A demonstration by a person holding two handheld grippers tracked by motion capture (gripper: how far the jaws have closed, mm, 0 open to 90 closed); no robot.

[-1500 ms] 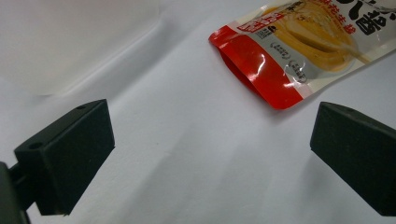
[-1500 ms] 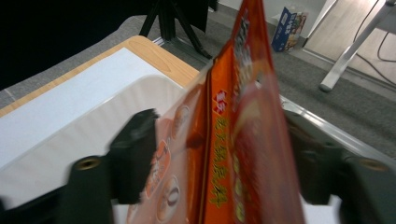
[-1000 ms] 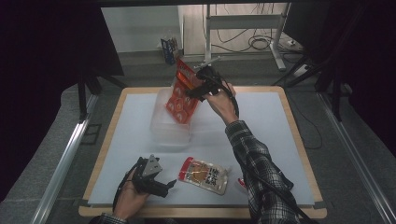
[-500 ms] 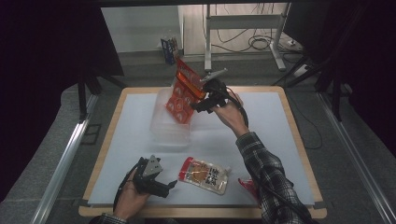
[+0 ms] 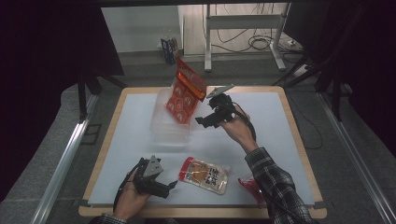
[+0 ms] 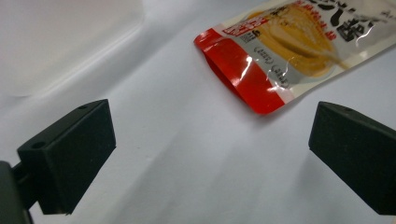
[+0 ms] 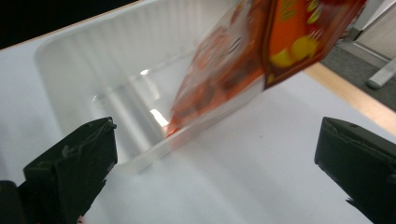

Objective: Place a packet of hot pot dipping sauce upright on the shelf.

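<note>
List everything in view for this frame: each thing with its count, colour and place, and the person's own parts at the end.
clear plastic bin: 1, transparent, far-centre of the table, left of the right gripper.
orange snack bag: 1, orange-red, standing tilted in the bin, its top leaning over the right rim.
food pouch: 1, silver and yellow with a red end, flat on the table near the front edge, just right of the left gripper.
red packet: 1, red, near the front edge, partly hidden by the right sleeve.
table: 1, white top with a wooden border.
left gripper: 1, black, jaws open, low at the front left, pointing at the food pouch.
right gripper: 1, black, jaws open, beside the bin, apart from the bag.
plaid sleeve: 1, dark checked, right forearm.
</note>
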